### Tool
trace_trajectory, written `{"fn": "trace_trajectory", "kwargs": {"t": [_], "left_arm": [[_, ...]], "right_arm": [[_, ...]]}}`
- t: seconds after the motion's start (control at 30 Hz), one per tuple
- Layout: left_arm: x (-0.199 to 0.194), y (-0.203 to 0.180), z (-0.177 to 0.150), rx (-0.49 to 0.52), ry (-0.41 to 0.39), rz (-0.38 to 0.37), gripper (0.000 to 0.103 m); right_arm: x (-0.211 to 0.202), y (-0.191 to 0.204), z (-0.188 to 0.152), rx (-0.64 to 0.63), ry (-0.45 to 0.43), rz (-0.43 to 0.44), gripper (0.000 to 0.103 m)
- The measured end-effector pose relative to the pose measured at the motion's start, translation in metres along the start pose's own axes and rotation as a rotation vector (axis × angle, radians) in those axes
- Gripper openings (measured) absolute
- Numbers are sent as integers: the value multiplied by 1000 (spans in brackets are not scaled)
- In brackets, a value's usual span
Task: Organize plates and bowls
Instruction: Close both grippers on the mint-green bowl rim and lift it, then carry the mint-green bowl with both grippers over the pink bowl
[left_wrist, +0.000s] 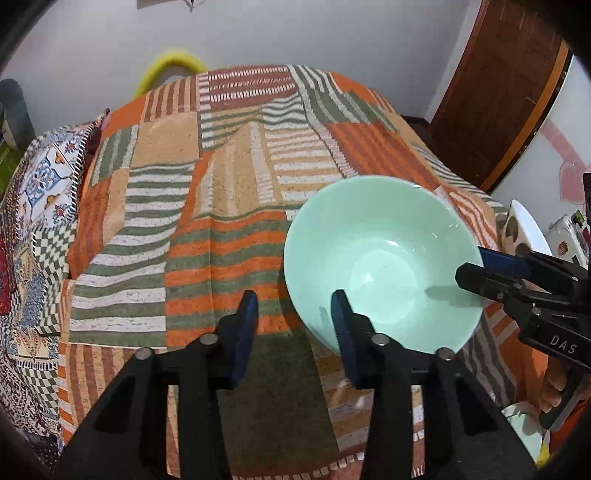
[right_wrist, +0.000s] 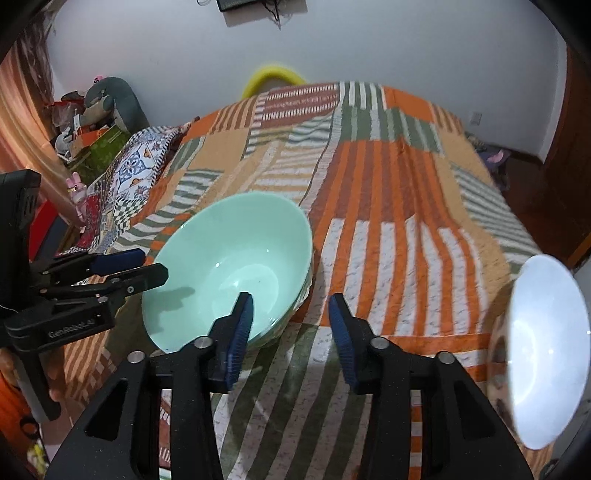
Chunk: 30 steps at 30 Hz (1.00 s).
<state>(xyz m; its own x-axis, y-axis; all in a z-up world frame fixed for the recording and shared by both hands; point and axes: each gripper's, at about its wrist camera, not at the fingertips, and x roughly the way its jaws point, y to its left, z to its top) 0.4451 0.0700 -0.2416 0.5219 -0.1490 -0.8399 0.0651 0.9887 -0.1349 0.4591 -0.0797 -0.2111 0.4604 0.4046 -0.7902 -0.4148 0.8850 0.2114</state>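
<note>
Since both wrist views share one target, they are logged together: the mint-green bowl (left_wrist: 384, 236) sits upright on the striped patchwork blanket (left_wrist: 221, 177) that covers the bed, toward the near edge and between the two tools. The left gripper (left_wrist: 294, 295) comes at it from the bowl's left side, angled downward. One blue-padded finger hangs over the inside of the bowl and the other stays outside over the blanket, so the wall stands between them. Blanket shows between the outer pad and the wall, so the fingers are released and grasp nothing. The right gripper (right_wrist: 290, 298) mirrors this on the bowl's right side. Its left finger reaches over the rim into the bowl and its right finger hangs over bare blanket, clearly apart from the outer wall, so these fingers are also released, with no grip on the bowl. In each view the opposite tool's fingertips straddle the rim, the inner one casting a shadow on the glaze. A fainter edge shows under the bowl's right flank in the right wrist view; whether it is a second bowl cannot be told. A white bowl with a spotted outside (right_wrist: 546, 350) lies well to the right near the bed's edge. A patterned pillow (right_wrist: 144, 162) lies far left
</note>
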Motion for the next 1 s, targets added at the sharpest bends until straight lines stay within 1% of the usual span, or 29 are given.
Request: {"fn": "trace_trajectory", "kwargs": {"t": [0.03, 0.1, 0.17, 0.23, 0.3, 0.43, 0.6, 0.83, 1.0], "left_arm": [[2, 0, -1, -1, 9, -5, 29], [5, 0, -1, -1, 17, -23, 25], [4, -2, -1, 8, 15, -32, 17], [2, -6, -1, 22, 17, -15, 16], [-2, -7, -2, 28, 21, -16, 16], [-18, -9, -6, 28, 5, -28, 16], [-60, -19, -12, 56, -67, -5, 16], [-125, -21, -26, 52, -151, 5, 16], [-177, -24, -46, 57, -219, 31, 17]], "right_arm": [[1, 0, 0, 2, 6, 10, 33], [3, 1, 1, 6, 13, 31, 29], [2, 3, 1, -1, 15, 34, 24], [2, 6, 1, -13, 14, 17, 23], [2, 8, 1, -14, 17, 4, 22], [-5, 6, 0, 18, 22, 23, 21], [-28, 18, -3, 1, -16, 8, 20], [-80, 44, -5, -40, -99, 19, 20], [-110, 66, -13, -75, -142, 27, 20]]}}
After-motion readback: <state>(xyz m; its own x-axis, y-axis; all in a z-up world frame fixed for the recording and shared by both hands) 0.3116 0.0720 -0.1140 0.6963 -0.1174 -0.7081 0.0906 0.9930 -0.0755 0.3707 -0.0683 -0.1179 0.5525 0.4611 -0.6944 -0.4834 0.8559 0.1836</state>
